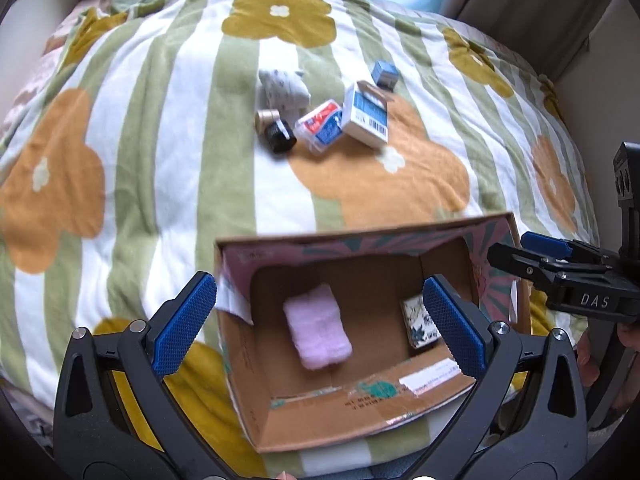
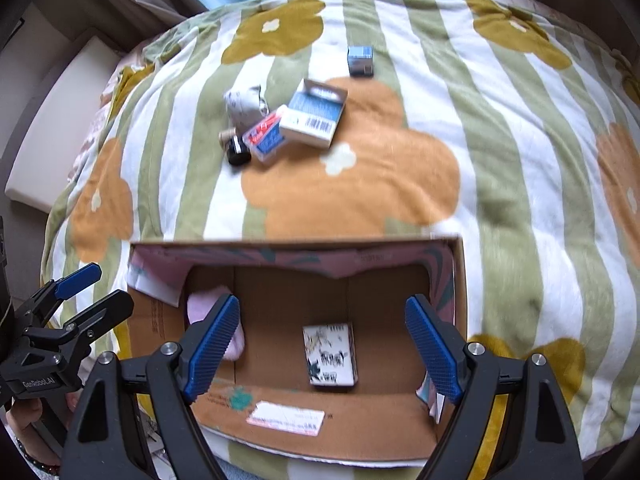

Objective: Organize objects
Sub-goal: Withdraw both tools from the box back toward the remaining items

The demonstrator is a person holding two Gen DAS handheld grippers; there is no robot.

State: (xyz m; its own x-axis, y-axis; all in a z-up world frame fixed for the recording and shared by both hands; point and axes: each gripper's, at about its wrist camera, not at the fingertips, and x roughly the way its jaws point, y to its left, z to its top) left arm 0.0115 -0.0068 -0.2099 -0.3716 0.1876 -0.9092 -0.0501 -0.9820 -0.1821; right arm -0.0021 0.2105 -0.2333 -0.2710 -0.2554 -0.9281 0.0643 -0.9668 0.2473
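My left claw [image 1: 320, 320] and right claw [image 2: 322, 350] hover wide open and empty over the cardboard box [image 2: 459, 280] — pink cloth [image 1: 318, 332] and patterned pack [image 2: 330, 354] stowed, a cluster [image 2: 280, 120] left on the bed [image 1: 160, 160].

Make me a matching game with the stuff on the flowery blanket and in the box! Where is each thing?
Things:
1. fluffy pink folded cloth
2. small blue cube-shaped box
3. black round jar
4. white box with a barcode

Places:
A. on the blanket, farthest from the cardboard box, apart from the pile
B. inside the open cardboard box
C. on the orange flower, next to the red and blue packet
D. beside the small tan cylinder

Pairs: 1-B, 2-A, 3-D, 4-C
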